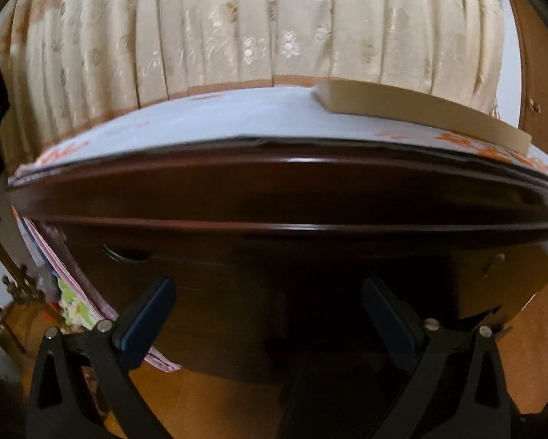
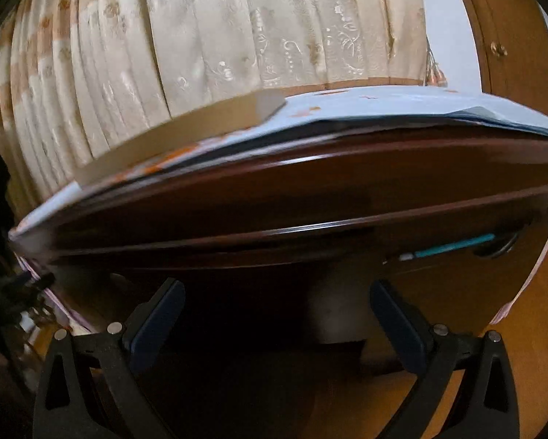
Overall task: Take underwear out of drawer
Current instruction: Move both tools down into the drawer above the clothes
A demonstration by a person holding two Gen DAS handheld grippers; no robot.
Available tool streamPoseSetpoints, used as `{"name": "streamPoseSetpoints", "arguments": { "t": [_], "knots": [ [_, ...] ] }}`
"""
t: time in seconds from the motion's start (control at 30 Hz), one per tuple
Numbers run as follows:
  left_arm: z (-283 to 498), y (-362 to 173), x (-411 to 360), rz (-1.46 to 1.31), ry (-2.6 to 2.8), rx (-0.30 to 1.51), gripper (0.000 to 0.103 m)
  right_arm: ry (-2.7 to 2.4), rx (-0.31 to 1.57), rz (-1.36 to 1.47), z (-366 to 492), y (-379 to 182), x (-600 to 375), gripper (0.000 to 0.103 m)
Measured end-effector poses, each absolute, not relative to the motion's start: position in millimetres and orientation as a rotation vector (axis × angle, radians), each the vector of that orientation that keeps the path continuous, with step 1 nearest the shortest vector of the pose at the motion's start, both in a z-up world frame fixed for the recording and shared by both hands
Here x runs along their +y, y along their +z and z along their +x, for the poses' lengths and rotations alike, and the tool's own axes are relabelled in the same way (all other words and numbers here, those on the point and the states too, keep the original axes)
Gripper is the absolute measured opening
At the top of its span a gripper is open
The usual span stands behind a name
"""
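A dark brown wooden dresser (image 1: 281,197) fills the middle of both views (image 2: 310,190). Its drawer front (image 1: 274,274) lies in deep shadow under the top edge and looks shut; a dark recessed pull (image 1: 126,254) sits at its left. In the right wrist view a round pull (image 2: 500,247) and a teal pen-like stick (image 2: 453,247) show at the right of the drawer front (image 2: 274,292). My left gripper (image 1: 270,303) is open and empty in front of the drawer. My right gripper (image 2: 277,307) is open and empty too. No underwear is in view.
A light blue cloth with orange print (image 1: 219,117) covers the dresser top, with a flat cardboard box (image 1: 420,106) on it. Cream flowered curtains (image 1: 237,25) hang behind. A wooden door (image 2: 508,47) stands at the right. Orange-brown floor (image 1: 215,402) lies below.
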State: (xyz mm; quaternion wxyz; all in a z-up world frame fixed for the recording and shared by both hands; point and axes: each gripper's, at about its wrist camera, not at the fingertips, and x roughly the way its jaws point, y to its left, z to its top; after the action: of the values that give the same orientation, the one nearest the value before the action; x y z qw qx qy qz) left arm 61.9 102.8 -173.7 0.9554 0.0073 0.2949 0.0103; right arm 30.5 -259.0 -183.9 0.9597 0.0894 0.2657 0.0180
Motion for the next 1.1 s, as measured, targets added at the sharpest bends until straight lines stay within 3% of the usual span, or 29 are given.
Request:
{"name": "streamPoseSetpoints", "arguments": {
  "t": [0.47, 1.1],
  "knots": [
    [75, -191, 96, 0.023, -0.017, 0.628, 0.103, 0.105, 0.536, 0.155, 69, -184, -288, 0.102],
    [68, -155, 50, 0.088, -0.113, 0.562, 0.103, 0.264, 0.629, 0.181, 82, -186, -288, 0.103]
  ]
}}
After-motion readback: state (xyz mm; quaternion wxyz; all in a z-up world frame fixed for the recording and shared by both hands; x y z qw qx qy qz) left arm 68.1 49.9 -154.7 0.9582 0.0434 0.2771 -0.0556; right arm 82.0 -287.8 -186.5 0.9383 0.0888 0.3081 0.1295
